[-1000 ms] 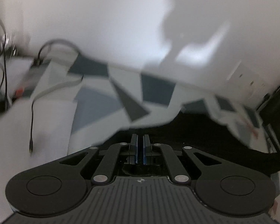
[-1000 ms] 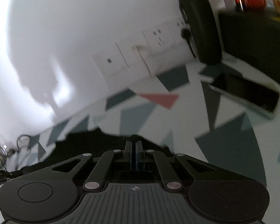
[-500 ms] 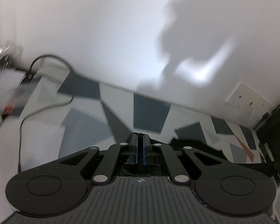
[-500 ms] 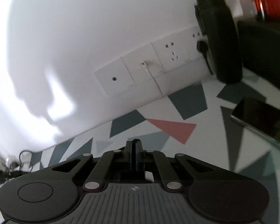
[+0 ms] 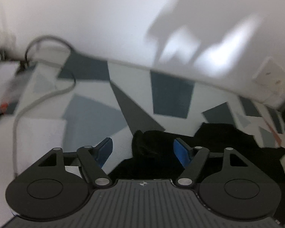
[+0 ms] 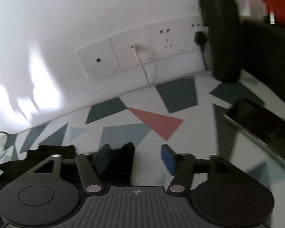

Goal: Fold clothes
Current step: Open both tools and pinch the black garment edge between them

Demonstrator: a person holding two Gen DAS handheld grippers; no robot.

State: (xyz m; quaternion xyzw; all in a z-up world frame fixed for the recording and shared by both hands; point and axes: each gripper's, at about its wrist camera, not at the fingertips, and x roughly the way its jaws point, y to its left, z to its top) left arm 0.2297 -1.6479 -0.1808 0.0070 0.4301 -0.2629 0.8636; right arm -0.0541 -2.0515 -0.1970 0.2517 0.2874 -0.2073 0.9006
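Observation:
A black garment (image 5: 214, 142) lies on the patterned tablecloth (image 5: 97, 114), reaching from between my left gripper's fingers off to the right. My left gripper (image 5: 143, 152) is open, its blue pads apart, with a black fold lying loose between them. In the right wrist view the same black garment (image 6: 121, 159) lies at the lower left, its edge beside the left pad. My right gripper (image 6: 135, 158) is open too, with bare tablecloth (image 6: 152, 117) under most of the gap.
A grey cable (image 5: 47, 93) loops over the cloth at the left, near blurred items at the far left. Wall sockets (image 6: 138, 55) line the white wall. A tall black bottle (image 6: 224, 36) stands at the right, and a dark phone (image 6: 260, 121) lies near it.
Both grippers were shut a second and half a second ago and now stand open. The black garment has dropped from their pads and rests on the table.

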